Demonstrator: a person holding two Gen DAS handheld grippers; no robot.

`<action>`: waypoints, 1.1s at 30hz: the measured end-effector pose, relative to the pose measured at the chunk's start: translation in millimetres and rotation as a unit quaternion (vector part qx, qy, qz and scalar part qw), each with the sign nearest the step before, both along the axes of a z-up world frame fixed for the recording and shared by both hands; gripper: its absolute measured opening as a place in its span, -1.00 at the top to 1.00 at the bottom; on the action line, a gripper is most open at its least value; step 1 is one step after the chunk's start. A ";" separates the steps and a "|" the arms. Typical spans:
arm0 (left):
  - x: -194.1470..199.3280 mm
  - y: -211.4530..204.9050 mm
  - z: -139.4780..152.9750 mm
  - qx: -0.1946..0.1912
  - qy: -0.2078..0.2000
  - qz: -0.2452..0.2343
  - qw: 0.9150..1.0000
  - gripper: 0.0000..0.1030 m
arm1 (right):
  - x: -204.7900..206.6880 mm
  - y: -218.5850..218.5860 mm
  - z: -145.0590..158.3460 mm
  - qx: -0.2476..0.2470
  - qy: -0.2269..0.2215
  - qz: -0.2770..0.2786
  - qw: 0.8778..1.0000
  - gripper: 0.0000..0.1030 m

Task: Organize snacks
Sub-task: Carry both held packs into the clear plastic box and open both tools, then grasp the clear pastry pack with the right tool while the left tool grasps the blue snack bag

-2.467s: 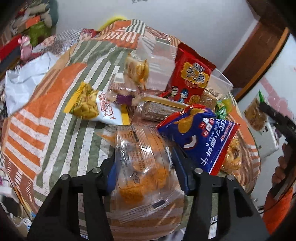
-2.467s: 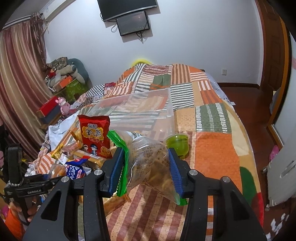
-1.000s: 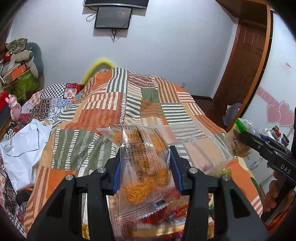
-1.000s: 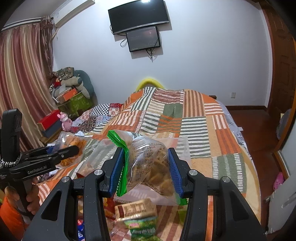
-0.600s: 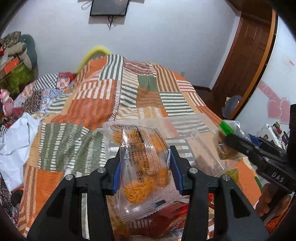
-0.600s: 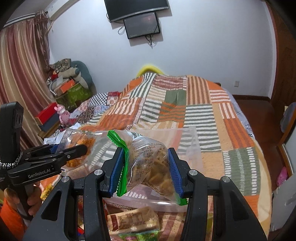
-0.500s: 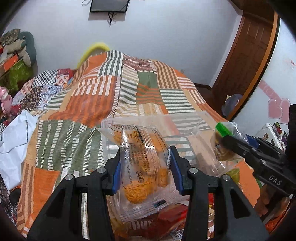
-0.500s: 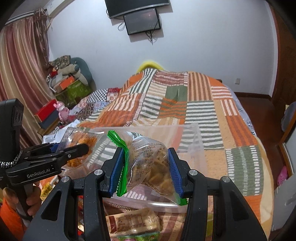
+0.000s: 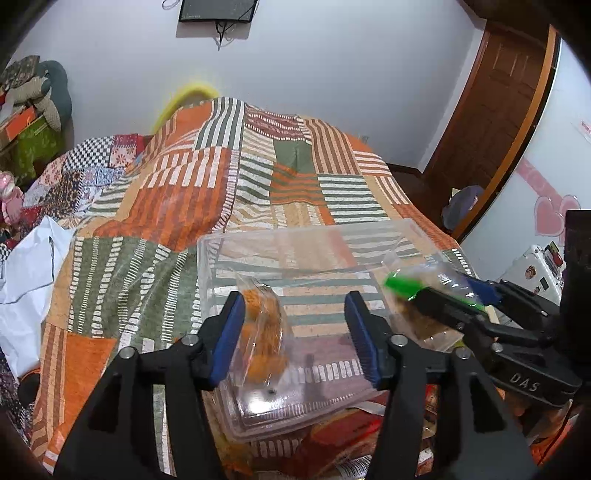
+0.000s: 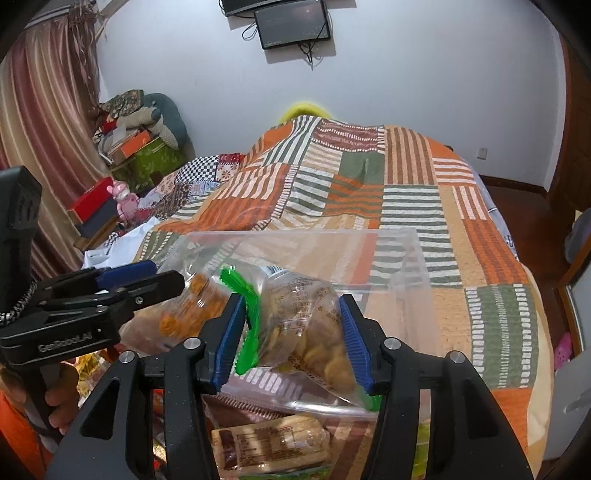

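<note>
**Dropping snack packets into the clear bin**

Left tongs gape wide; the orange snack packet lies in the clear plastic bin on the bed. Right tongs clamp the green-edged biscuit bag over the bin: release only when well inside the rim.

Home bedroom: bed under a striped patchwork quilt, wall-mounted TV above it, striped curtain at left, stuffed toys and boxes piled in the corner, wooden door at right.
</note>
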State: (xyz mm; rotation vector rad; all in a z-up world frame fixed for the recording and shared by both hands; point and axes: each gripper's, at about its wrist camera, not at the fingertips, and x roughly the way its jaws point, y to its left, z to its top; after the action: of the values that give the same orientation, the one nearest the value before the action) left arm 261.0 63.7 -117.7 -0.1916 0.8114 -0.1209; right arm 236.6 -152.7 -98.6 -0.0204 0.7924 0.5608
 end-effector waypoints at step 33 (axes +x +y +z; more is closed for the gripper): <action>-142.9 -32.3 36.7 0.022 -0.026 -0.021 0.999 -0.65 | -110.3 -48.5 35.2 0.003 -0.044 0.000 0.999 -0.29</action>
State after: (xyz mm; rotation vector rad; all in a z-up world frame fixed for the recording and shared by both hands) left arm 118.1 31.3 -81.0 -0.1301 0.7654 -0.1474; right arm 126.3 -201.2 -63.4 -0.0396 0.7050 0.5589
